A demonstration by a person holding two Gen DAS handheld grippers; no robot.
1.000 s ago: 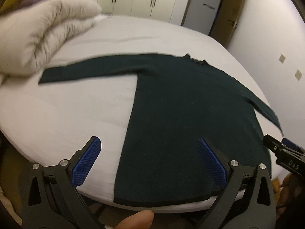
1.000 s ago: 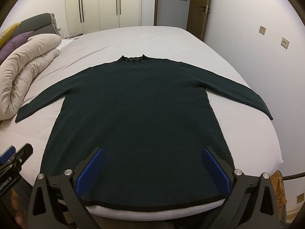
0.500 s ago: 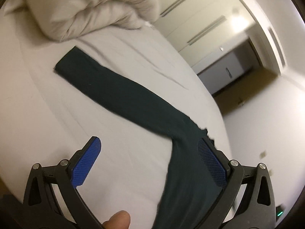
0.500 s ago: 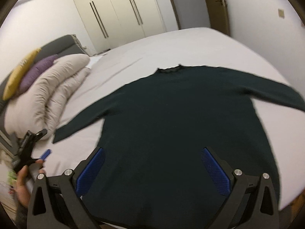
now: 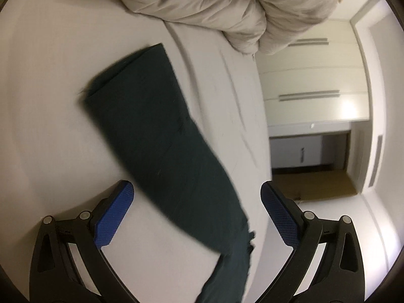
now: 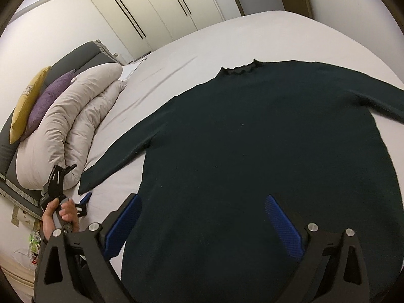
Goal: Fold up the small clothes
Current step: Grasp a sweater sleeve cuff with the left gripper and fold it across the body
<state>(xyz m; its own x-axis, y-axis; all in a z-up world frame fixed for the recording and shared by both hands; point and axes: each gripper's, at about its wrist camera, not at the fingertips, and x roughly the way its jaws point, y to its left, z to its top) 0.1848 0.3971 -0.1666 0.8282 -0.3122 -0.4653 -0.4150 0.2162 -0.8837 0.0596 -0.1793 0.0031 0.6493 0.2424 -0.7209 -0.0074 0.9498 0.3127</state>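
A dark green long-sleeved sweater point(image 6: 252, 151) lies flat on the white bed point(image 6: 192, 50), collar away from me. Its left sleeve point(image 5: 156, 139) runs out toward the duvet, cuff at the far end. My left gripper point(image 5: 197, 197) is open and empty, hovering over that sleeve; in the right wrist view it point(image 6: 78, 202) sits by the sleeve cuff. My right gripper point(image 6: 202, 207) is open and empty above the sweater's lower body.
A rolled beige duvet point(image 6: 65, 131) lies along the bed's left side, just beyond the sleeve cuff point(image 5: 126, 70). Purple and yellow cushions point(image 6: 38, 101) lean on a grey headboard. Wardrobes point(image 6: 151, 7) stand behind the bed.
My left gripper has swung left from the sweater's hem to above the left sleeve and come closer to it. My right gripper has tilted and shifted a little left over the body.
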